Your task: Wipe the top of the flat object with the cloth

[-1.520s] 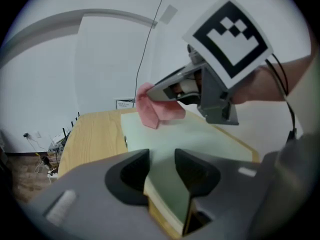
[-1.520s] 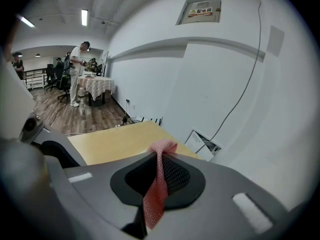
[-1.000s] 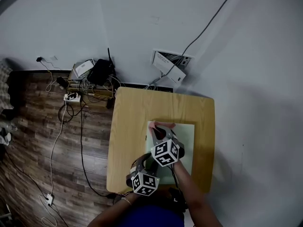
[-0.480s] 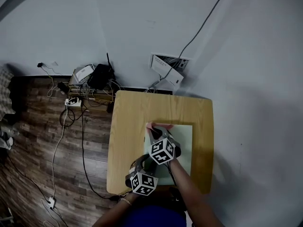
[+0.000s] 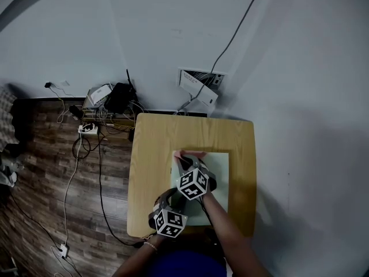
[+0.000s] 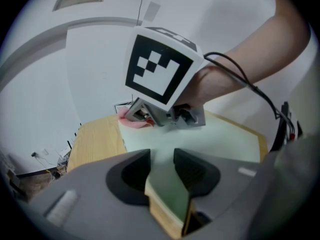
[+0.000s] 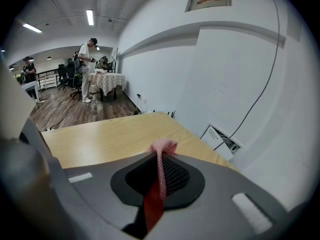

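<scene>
A pale green flat board (image 5: 219, 172) lies on a small wooden table (image 5: 151, 154). My left gripper (image 5: 172, 203) is at the board's near edge, and its jaws are clamped on that edge (image 6: 167, 194). My right gripper (image 5: 185, 160) rests over the board's far left corner. It is shut on a pink cloth (image 7: 161, 156), which is pinched thin between its jaws. The cloth (image 5: 190, 154) bunches out ahead of the fingertips onto the board's far edge. From the left gripper view, the right gripper (image 6: 150, 118) presses the cloth (image 6: 131, 121) down on the board (image 6: 215, 141).
On the floor left of the table are a black router (image 5: 120, 96), a power strip (image 5: 87, 128) and tangled cables. A white box (image 5: 197, 88) leans on the wall behind the table. People (image 7: 87, 59) stand far off in the room.
The right gripper and the cloth have edged slightly toward the board's far end. The left gripper keeps its hold on the near edge. The head view has drifted a little.
</scene>
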{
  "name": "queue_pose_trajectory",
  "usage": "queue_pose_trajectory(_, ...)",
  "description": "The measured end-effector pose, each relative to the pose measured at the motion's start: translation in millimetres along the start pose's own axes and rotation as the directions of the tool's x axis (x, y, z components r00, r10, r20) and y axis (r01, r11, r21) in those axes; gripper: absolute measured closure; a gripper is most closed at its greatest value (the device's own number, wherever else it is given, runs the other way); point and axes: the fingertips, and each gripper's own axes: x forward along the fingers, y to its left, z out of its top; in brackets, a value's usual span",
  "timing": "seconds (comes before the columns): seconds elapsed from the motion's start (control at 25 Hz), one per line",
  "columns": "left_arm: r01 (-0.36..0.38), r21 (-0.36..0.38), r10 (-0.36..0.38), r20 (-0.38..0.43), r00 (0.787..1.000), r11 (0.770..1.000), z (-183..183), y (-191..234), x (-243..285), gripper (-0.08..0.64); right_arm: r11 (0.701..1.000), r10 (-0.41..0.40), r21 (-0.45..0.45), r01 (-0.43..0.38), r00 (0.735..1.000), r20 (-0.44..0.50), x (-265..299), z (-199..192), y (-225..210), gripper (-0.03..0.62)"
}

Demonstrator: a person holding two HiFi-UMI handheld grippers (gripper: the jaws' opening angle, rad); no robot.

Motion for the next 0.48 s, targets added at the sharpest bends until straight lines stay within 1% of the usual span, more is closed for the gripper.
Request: queue_pose_trajectory(0.48,-0.021,-0.006,0.021,-0.007,1.000,1.000,-1,0,0,0.426,0.997,-0.030,0.072,0.031,0.999,-0.018,-13,-26,-27,0.574)
